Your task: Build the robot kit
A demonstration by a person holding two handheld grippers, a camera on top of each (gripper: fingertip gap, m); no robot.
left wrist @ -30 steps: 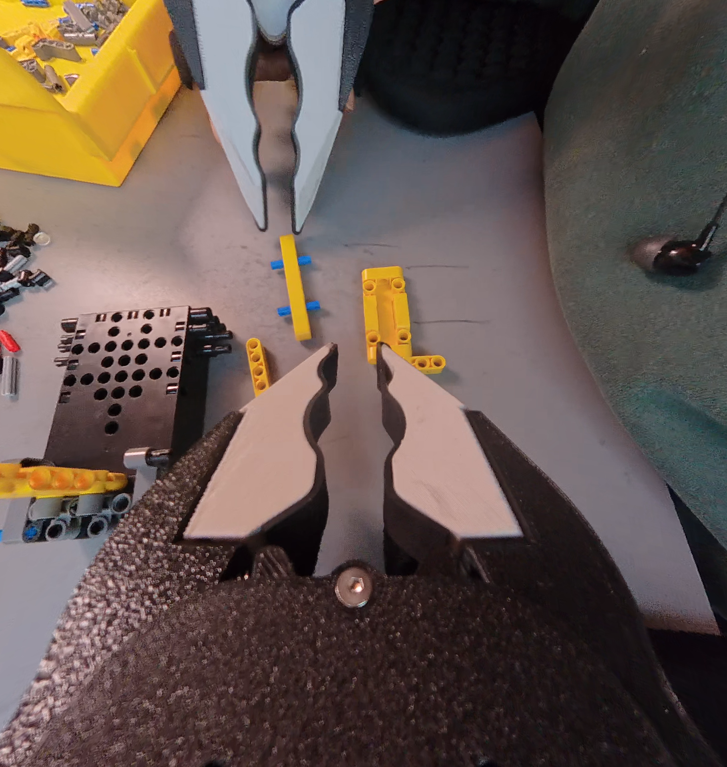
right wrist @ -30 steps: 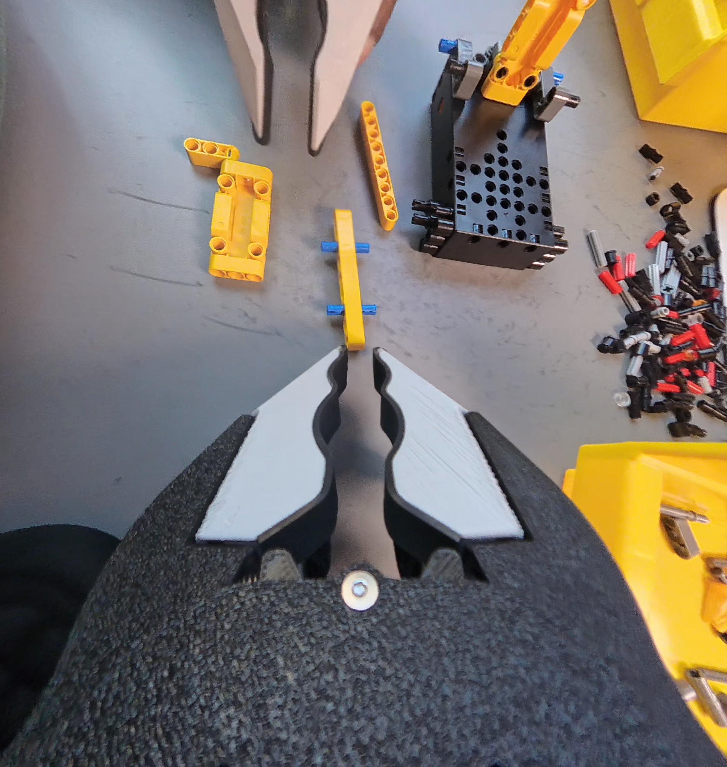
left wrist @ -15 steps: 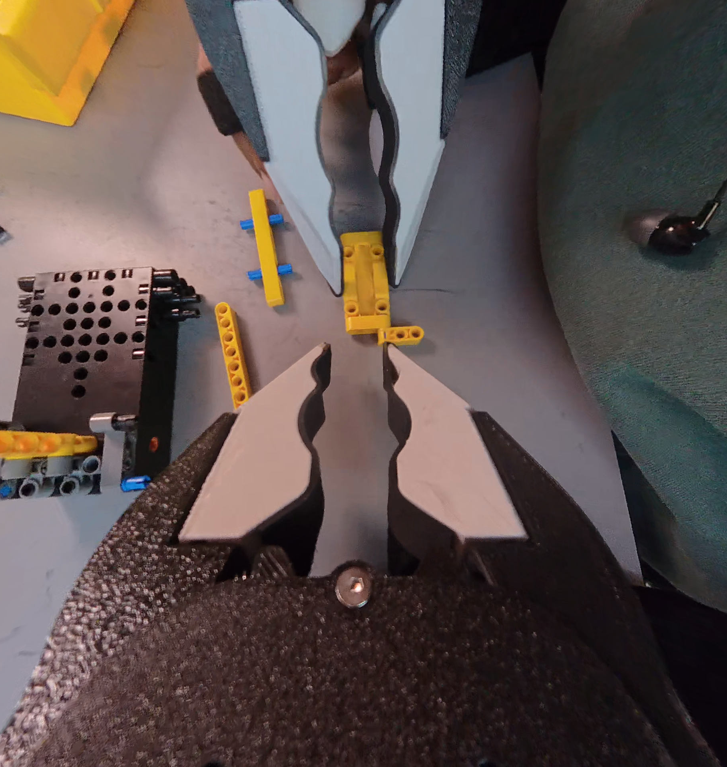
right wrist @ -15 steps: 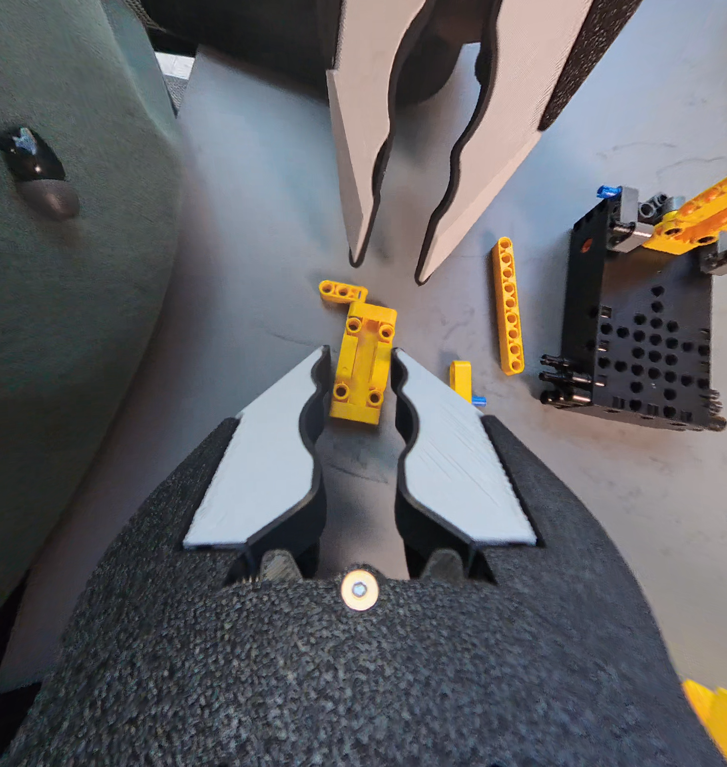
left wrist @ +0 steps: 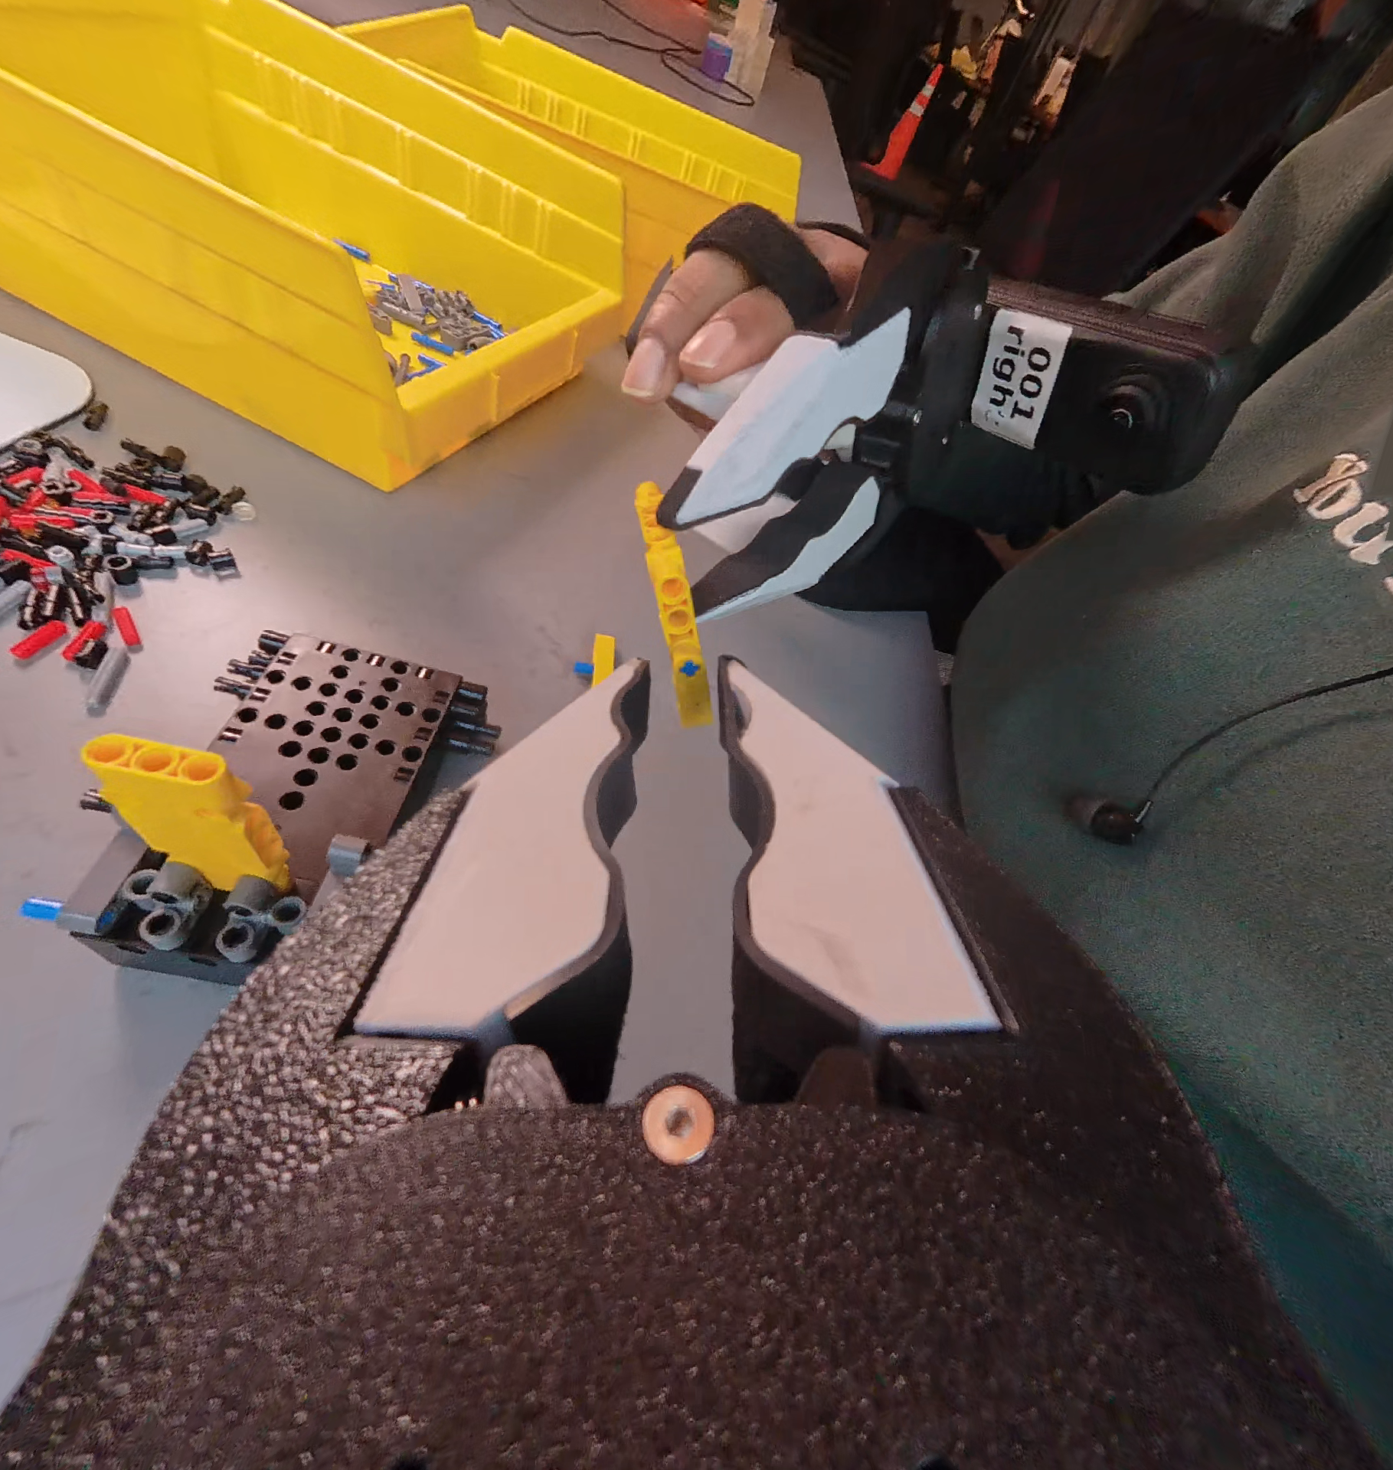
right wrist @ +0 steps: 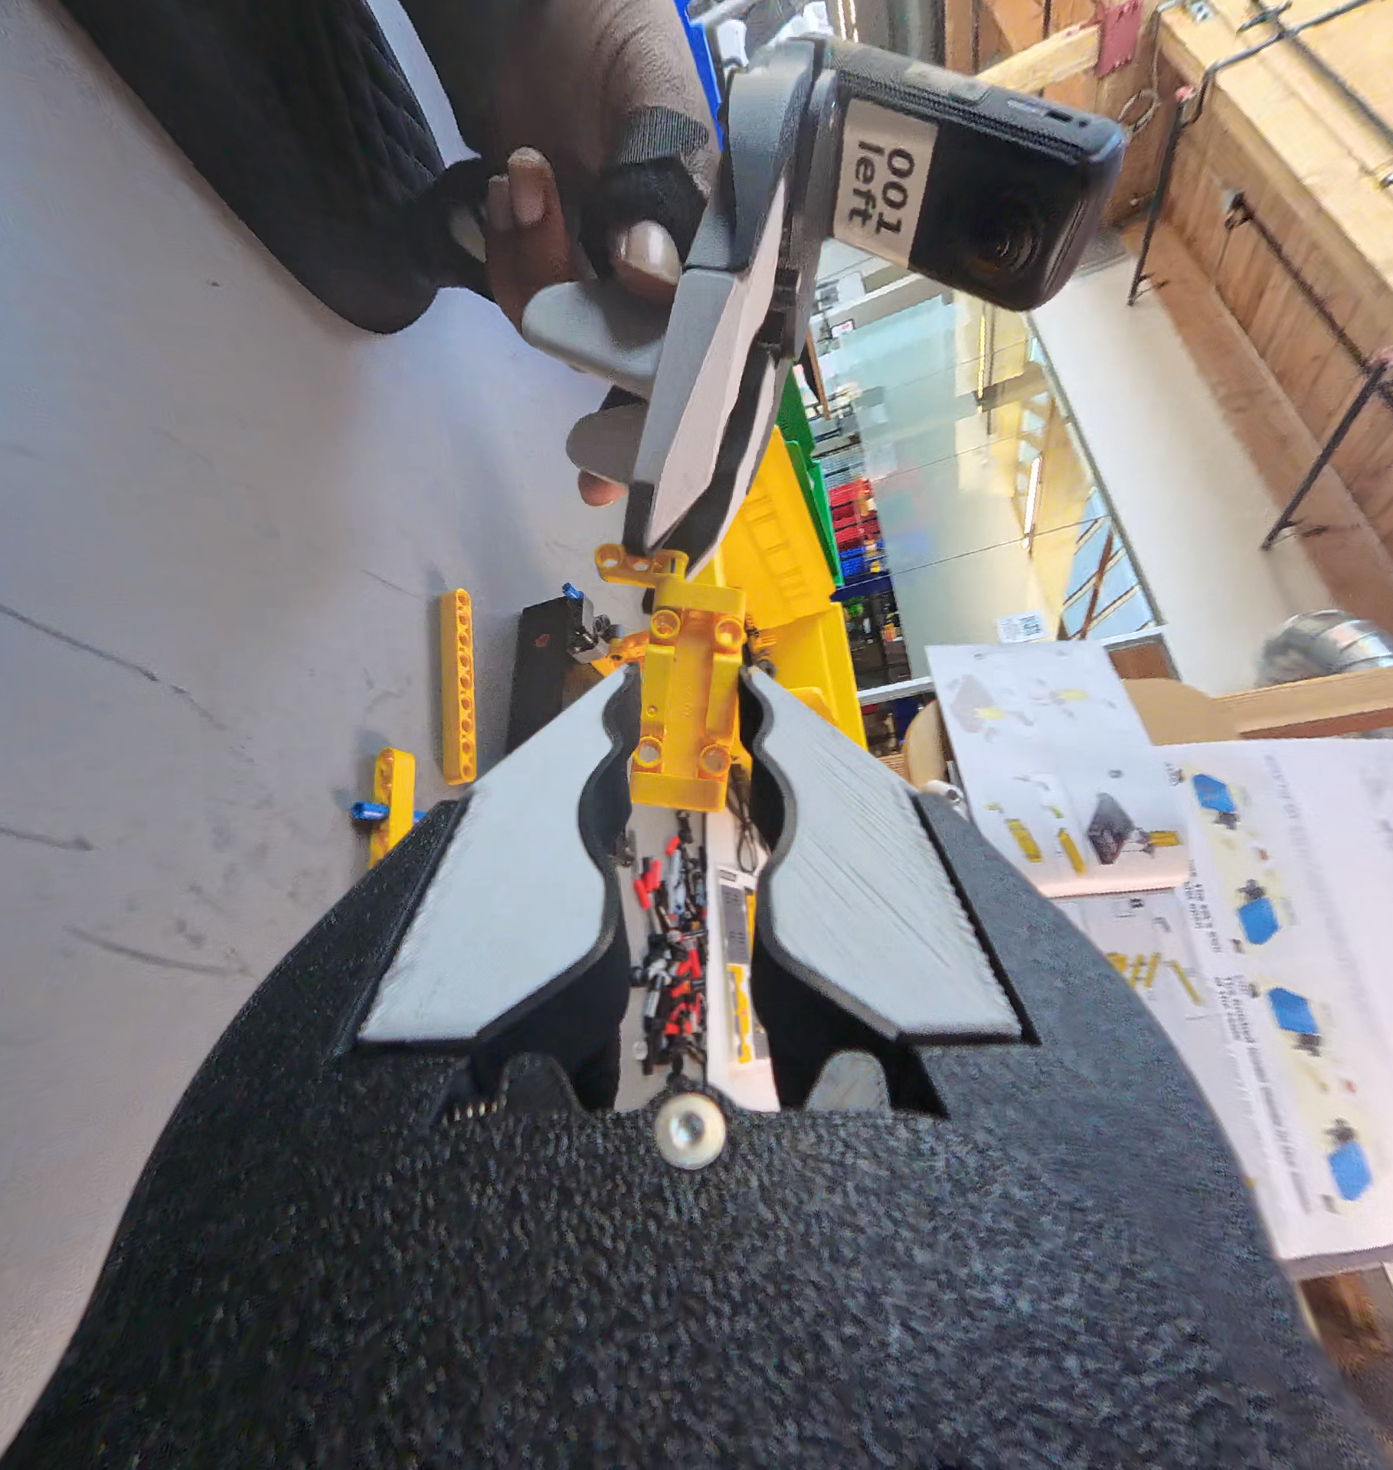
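Observation:
My right gripper [right wrist: 685, 676] is shut on a yellow panel piece [right wrist: 685, 716] and holds it up off the grey table. A small yellow L-shaped beam [right wrist: 621, 561] sticks out at its far end. My left gripper [right wrist: 669, 553] meets that end from the opposite side, its tips on either side of the L beam. In the left wrist view the left gripper [left wrist: 681, 672] is open, and the piece's near end [left wrist: 689, 692] sits in the gap without filling it. The right gripper [left wrist: 681, 565] pinches the panel piece [left wrist: 671, 593] edge-on.
A black perforated plate [left wrist: 343, 740] with a yellow part lies at the left. A pile of red, black and grey pins [left wrist: 56, 541] and yellow bins [left wrist: 279, 239] lie beyond. A long yellow beam [right wrist: 456, 684], a short pinned beam [right wrist: 390, 795] and instruction sheets [right wrist: 1075, 795] lie on the table. Left and right tips are no more than a few centimetres apart.
My right gripper has closed on the yellow panel piece and lifted it off the table, turning on its side. My left gripper has risen to meet the piece's L-beam end.

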